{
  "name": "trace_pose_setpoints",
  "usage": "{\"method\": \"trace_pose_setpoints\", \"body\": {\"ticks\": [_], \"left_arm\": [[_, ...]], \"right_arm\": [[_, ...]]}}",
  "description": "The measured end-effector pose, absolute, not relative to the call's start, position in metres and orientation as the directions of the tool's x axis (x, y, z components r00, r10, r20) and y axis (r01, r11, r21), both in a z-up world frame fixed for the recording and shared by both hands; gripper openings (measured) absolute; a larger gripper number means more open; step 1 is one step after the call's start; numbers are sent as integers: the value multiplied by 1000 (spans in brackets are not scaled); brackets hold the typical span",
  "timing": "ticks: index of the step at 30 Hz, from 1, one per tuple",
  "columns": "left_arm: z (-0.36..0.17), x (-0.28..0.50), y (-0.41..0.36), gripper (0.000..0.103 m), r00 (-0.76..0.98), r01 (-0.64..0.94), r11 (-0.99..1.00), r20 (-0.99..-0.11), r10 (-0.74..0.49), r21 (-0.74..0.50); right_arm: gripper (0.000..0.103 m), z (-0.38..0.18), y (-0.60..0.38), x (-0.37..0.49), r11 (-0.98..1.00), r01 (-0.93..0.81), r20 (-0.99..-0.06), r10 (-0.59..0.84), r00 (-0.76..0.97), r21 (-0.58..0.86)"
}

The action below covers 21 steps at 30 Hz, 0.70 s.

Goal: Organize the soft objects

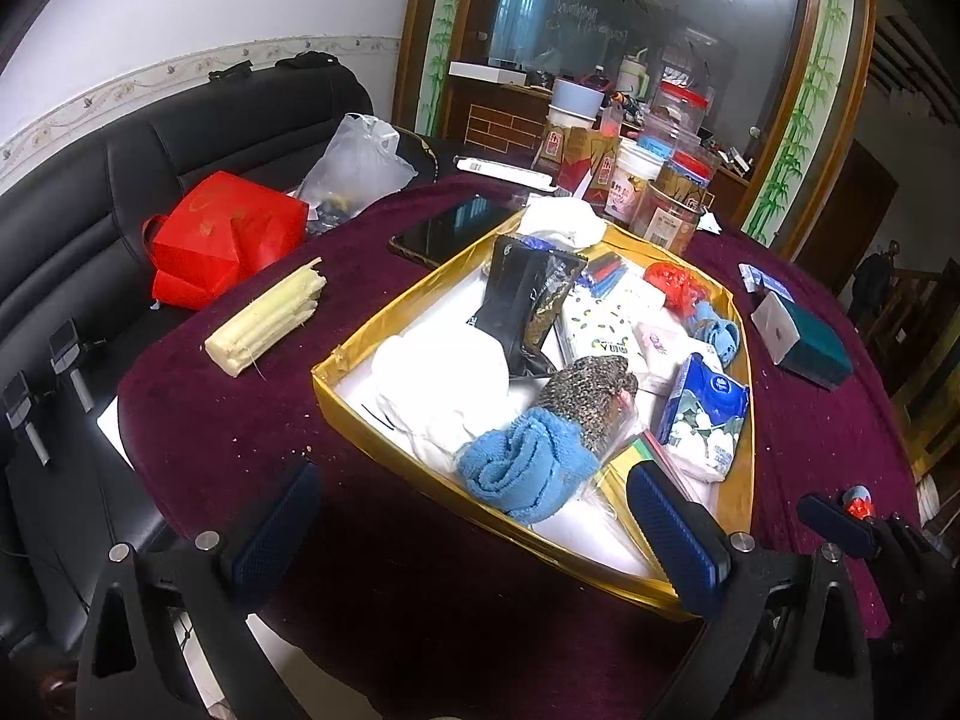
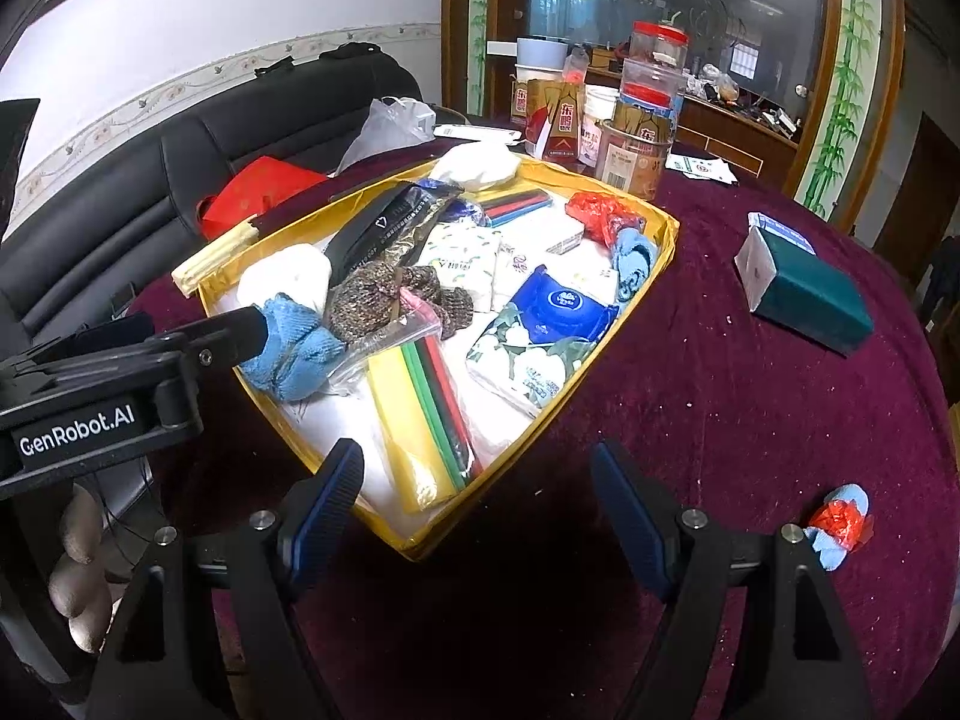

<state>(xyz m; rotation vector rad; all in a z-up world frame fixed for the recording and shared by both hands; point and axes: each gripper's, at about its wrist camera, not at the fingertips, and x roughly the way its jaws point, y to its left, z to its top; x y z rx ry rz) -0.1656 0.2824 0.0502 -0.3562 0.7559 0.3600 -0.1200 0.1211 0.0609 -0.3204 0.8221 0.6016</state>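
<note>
Broadly: a sorting job, seen with both tools drawn back at the near edge of the work.
Table point(image 2: 720, 360): round, covered in dark maroon cloth flecked with crumbs; it carries everything below.
Gold tray point(image 1: 743, 324): a shallow gold-walled box in the middle of the table, crowded with soft goods and packets.
White cloth bundle point(image 1: 441, 372): lies at the tray's near left corner, touching the blue towel.
Blue tissue pack point(image 2: 540, 330): lies flat in the tray's right half, beside the coloured strips in a clear bag point(image 2: 438, 408).
Blue towel point(image 1: 522, 468): rolled, at the tray's near edge, pressed against the speckled knitted piece point(image 1: 591, 402).
Left gripper point(image 1: 474, 534): jaws wide apart and holding nothing, poised over the near rim with the blue towel between and just ahead of the pads.
Right gripper point(image 2: 477, 510): likewise spread and empty, hovering at the tray's near corner.
Small blue-and-red bundle point(image 2: 837, 525): the one soft item outside the tray, on the cloth just right of the right gripper.
Step in hand: probably between picks, most items already gathered.
Next move: likely the right gripper swings right, drops over the stray bundle, closes gently and carries it into the tray.
</note>
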Motion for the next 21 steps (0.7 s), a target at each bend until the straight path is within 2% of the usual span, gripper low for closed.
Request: {"method": "trace_pose_setpoints", "body": {"ticks": [21], "left_arm": [[50, -161, 280, 103, 651, -463, 870, -731, 204, -170]], "right_arm": [[78, 59, 113, -120, 787, -617, -761, 387, 520, -22]]}}
